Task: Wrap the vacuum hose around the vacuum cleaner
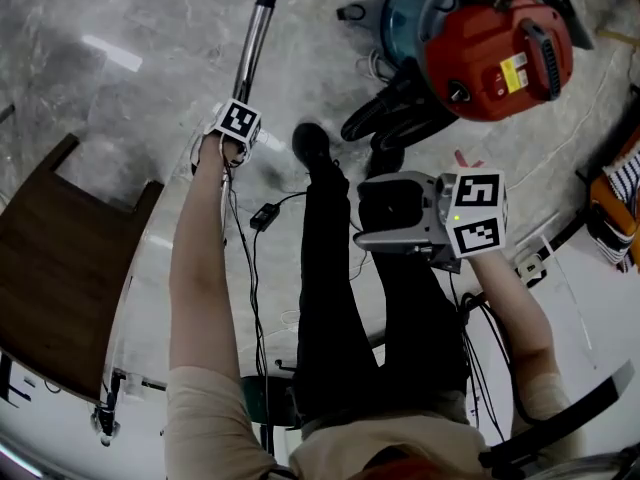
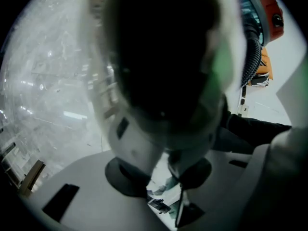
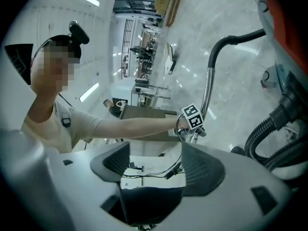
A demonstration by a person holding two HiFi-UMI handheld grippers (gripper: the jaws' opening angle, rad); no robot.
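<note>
1. The vacuum hose [image 3: 263,131] loops against the red vacuum cleaner [image 1: 495,53].
2. Its metal wand [image 1: 257,43], well apart from the cleaner, is clamped by the left gripper [image 1: 236,128].
3. The right gripper [image 3: 156,160] gapes empty near the cleaner.
4. Bare floor [image 1: 320,48] lies between; a wooden table [image 1: 60,258] edge stands farthest off.

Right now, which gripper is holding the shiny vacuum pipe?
The left gripper: its fingers clamp the metal vacuum pipe. The right gripper is open and empty.

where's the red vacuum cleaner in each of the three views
Head view: vacuum cleaner at the upper right, on the floor.
Left gripper view: top right corner, past the blurred wand.
Right gripper view: blurred red at the top right edge.
Shared landmark: the black ribbed hose beside it.
</note>
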